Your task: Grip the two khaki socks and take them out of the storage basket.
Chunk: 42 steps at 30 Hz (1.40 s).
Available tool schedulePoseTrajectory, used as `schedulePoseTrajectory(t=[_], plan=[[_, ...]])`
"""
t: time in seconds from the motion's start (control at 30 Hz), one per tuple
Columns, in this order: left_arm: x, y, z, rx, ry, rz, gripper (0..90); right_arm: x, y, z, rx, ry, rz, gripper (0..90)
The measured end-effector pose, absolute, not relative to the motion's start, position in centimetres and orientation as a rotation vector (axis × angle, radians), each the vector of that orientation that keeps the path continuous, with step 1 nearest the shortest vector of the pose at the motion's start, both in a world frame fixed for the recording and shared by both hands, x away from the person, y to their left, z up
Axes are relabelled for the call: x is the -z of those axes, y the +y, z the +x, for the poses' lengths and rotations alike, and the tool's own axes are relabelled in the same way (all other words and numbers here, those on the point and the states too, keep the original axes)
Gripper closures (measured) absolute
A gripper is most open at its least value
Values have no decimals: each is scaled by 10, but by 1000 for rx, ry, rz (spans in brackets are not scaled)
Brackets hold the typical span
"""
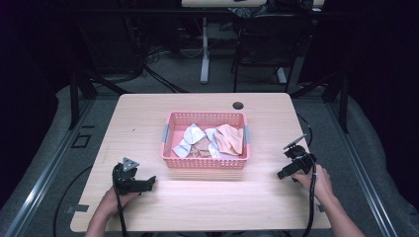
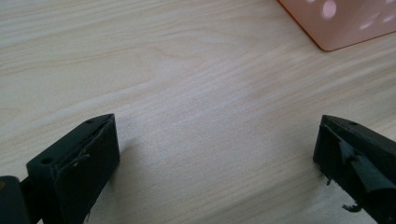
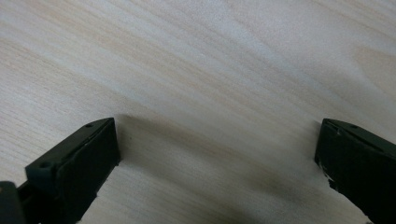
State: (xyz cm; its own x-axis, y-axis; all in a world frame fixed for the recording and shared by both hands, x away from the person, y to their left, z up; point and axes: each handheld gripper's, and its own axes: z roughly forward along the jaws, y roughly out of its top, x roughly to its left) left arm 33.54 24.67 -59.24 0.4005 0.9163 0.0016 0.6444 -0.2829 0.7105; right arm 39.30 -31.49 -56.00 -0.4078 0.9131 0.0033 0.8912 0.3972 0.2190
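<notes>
Left gripper [image 1: 150, 181] at seven o'clock and right gripper [image 1: 281, 174] at four o'clock rest on the table [image 1: 207, 207], jaws wide, holding nothing. Farther off, at centre, the pink basket [image 1: 205, 162] holds crumpled cloths [image 1: 217, 140].

Looks like a lab or test room. Dark all around, with black stands [image 1: 74, 94] beside a light wood surface [image 1: 148, 113], loose cables [image 1: 158, 74] on a grey floor [image 1: 44, 148], and another desk leg [image 1: 204, 49] at the back.
</notes>
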Motion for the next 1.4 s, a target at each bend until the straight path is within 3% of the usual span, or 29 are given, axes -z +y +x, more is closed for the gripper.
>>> schedulePoseTrajectory(t=[0.7, 0.83, 1.4], plan=[[592, 247, 335, -558, 1325, 2029, 5, 557, -316, 396, -261, 2568, 1634, 0], [592, 247, 335, -557, 1323, 2029, 5, 553, -312, 392, -378, 2508, 1666, 0], [592, 247, 335, -557, 1322, 2030, 5, 516, -293, 387, -399, 2577, 1506, 9]])
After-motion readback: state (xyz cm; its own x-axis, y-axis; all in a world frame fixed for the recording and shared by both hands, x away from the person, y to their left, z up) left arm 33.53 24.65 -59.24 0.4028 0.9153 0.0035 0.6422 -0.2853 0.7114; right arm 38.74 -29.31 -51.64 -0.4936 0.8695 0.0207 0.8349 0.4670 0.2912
